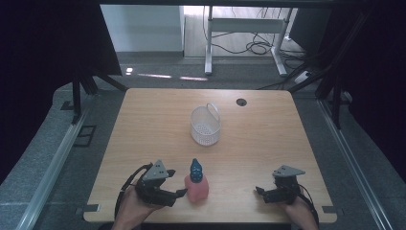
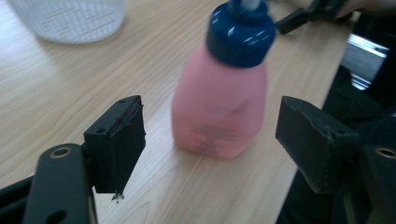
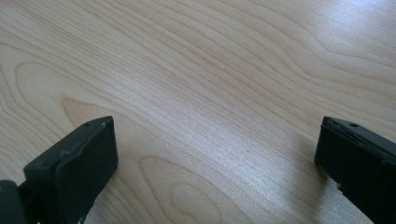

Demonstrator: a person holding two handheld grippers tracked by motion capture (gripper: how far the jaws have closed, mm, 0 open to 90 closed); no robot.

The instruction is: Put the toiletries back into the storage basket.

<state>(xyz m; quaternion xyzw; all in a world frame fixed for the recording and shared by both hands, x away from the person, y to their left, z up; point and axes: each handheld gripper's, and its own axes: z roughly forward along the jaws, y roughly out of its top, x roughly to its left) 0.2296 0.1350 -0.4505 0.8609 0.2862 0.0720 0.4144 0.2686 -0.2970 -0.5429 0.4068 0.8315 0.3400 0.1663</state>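
Note:
A pink bottle (image 1: 197, 188) with a dark blue cap stands upright near the table's front edge. My left gripper (image 1: 180, 193) sits just to its left and points at it. In the left gripper view the pink bottle (image 2: 218, 105) stands between and slightly beyond the two black pads, with a gap on each side, so my left gripper (image 2: 210, 140) is open. My right gripper (image 1: 259, 191) rests low at the front right, a good way from the bottle. Its jaws stand wide over bare wood in the right gripper view, my right gripper (image 3: 215, 154) open and holding nothing.
A white perforated basket (image 1: 206, 127) with a handle stands mid-table, behind the bottle; the basket's wall (image 2: 70, 18) is at the top left of the left gripper view. A dark cable hole (image 1: 241, 102) lies at the back. The wooden table (image 1: 268, 139) has bare room at the right.

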